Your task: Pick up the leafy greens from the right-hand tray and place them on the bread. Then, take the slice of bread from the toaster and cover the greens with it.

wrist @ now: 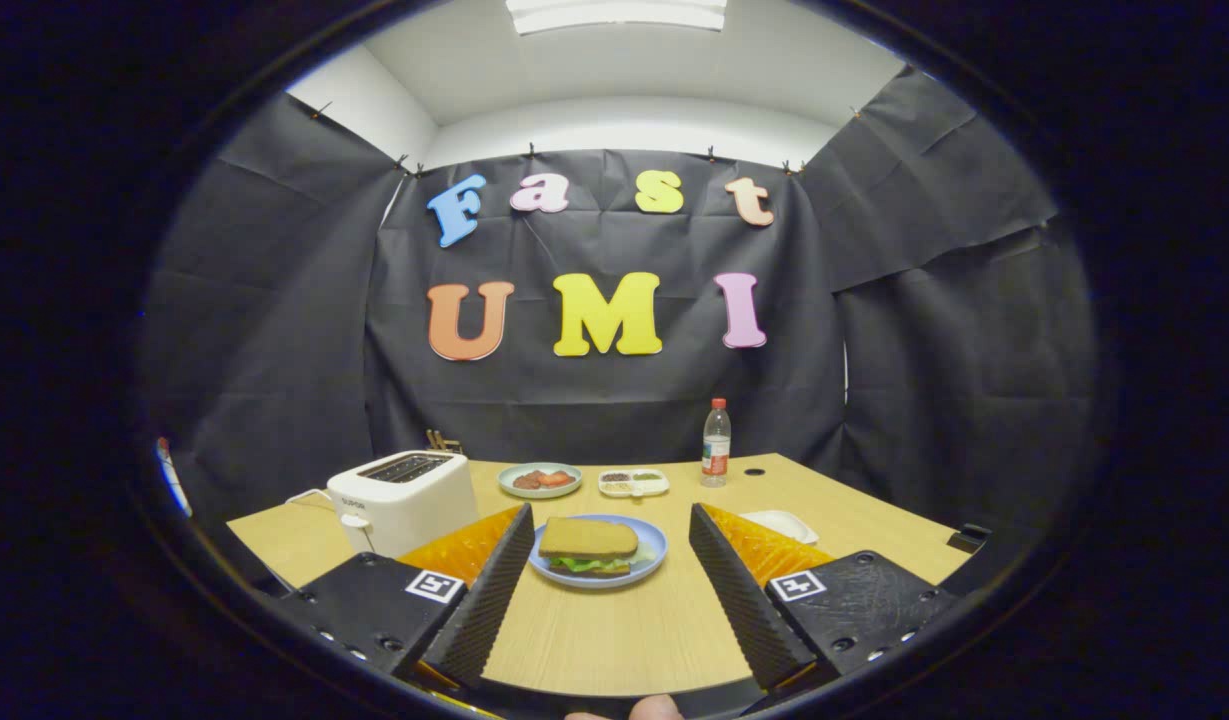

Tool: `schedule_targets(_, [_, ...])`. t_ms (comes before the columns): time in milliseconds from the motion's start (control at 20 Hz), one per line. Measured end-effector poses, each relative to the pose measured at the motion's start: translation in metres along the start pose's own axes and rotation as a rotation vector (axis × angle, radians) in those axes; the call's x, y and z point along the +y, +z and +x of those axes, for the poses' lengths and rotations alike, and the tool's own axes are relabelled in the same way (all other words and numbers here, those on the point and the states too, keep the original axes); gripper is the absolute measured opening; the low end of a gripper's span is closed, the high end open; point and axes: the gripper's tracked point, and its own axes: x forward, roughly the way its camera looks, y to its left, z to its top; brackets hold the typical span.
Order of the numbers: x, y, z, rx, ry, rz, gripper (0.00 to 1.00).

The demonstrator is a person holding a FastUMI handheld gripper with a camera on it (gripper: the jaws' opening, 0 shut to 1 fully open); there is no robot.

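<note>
A blue plate (650, 571) sits on the wooden table just ahead of my fingers. On it lies a sandwich: a brown bread slice (587, 538) on top, leafy greens (586, 564) showing under it, with another slice beneath. My gripper (610, 525) stands open, and the plate lies in the gap between its fingertips and slightly beyond. Nothing is held. A white toaster (402, 498) stands to the left, beyond the left finger; its slots look empty. A white tray (780, 523) lies beyond the right finger, partly hidden by it.
Farther back stand a pale green plate (540, 480) with red food slices, a small white divided dish (633, 483), and a plastic water bottle (715, 444). Black cloth walls close the booth behind and to both sides. A fingertip (658, 708) shows below the gripper.
</note>
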Motion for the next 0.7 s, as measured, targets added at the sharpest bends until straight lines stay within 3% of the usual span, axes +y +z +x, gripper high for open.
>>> schedule_targets(700, [0.016, -0.011, -0.001, 0.030, 0.006, -0.013, 0.95])
